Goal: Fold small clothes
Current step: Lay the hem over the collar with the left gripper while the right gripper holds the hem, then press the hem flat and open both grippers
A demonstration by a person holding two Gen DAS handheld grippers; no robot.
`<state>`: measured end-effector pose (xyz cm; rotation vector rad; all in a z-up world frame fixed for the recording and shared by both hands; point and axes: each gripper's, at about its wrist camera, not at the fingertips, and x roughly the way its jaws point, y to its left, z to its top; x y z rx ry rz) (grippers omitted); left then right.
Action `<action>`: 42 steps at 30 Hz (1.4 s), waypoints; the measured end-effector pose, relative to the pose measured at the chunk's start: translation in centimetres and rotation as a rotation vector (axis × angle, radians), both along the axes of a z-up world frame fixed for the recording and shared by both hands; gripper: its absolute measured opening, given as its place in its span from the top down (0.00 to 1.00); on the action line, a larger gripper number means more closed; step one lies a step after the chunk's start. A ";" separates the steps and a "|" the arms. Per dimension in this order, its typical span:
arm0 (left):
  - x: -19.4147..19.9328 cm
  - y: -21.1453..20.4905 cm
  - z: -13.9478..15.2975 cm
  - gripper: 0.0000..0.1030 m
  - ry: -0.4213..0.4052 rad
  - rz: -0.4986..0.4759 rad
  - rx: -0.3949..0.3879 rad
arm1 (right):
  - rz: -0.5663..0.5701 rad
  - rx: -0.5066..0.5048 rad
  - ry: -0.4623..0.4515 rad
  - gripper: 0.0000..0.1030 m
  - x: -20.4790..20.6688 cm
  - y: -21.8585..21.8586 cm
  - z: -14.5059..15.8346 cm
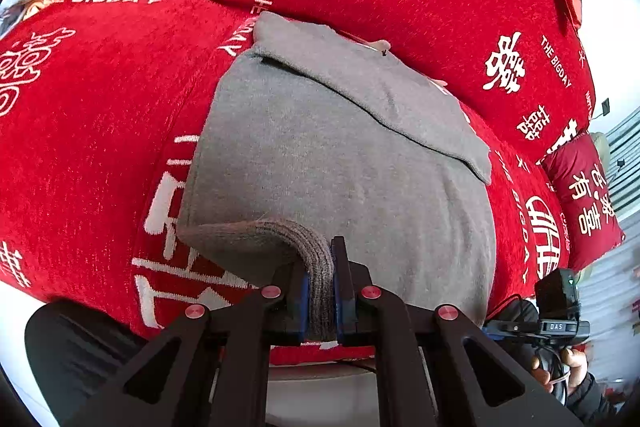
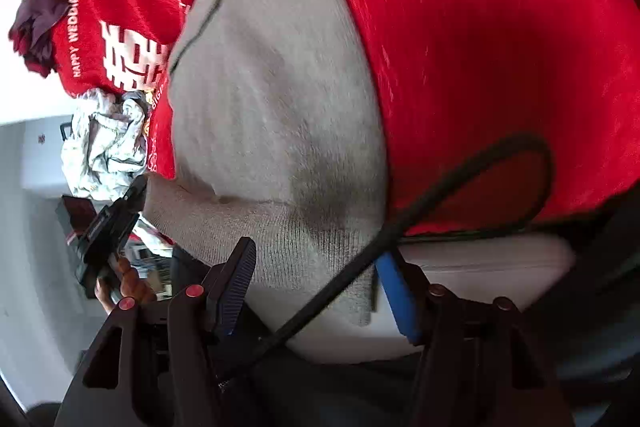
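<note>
A grey knit garment (image 1: 320, 147) lies partly folded on a red blanket (image 1: 100, 127) printed with white characters. My left gripper (image 1: 320, 259) is shut on the garment's ribbed hem (image 1: 276, 235), which bunches up between the blue pads. In the right wrist view the same garment (image 2: 272, 107) spreads away from me, its ribbed edge lying between the wide-apart fingers of my right gripper (image 2: 316, 255). The pads do not press on it. A black cable (image 2: 440, 195) loops across that view. The left gripper (image 2: 112, 223) shows there too, at the garment's left corner.
Crumpled pale clothes (image 2: 104, 143) and a dark maroon bundle (image 2: 36, 27) sit at the blanket's far left. A red cushion (image 1: 584, 195) lies at the right. The bed's white edge (image 2: 480, 259) runs just in front of the right gripper.
</note>
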<state>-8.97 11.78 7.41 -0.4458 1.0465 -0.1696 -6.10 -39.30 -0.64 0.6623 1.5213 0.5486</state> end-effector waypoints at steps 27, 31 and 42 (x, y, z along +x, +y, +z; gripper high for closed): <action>0.1 0.4 0.5 0.90 -0.035 0.049 -0.005 | -0.016 0.207 -0.292 0.95 -0.4 1.5 6.0; 0.6 1.0 1.5 0.90 -0.079 0.088 -0.052 | -0.061 0.234 -0.364 0.95 0.8 0.0 8.0; 5.7 2.0 4.2 0.90 -0.149 0.171 -0.089 | -0.155 0.293 -0.463 0.95 6.1 0.1 11.6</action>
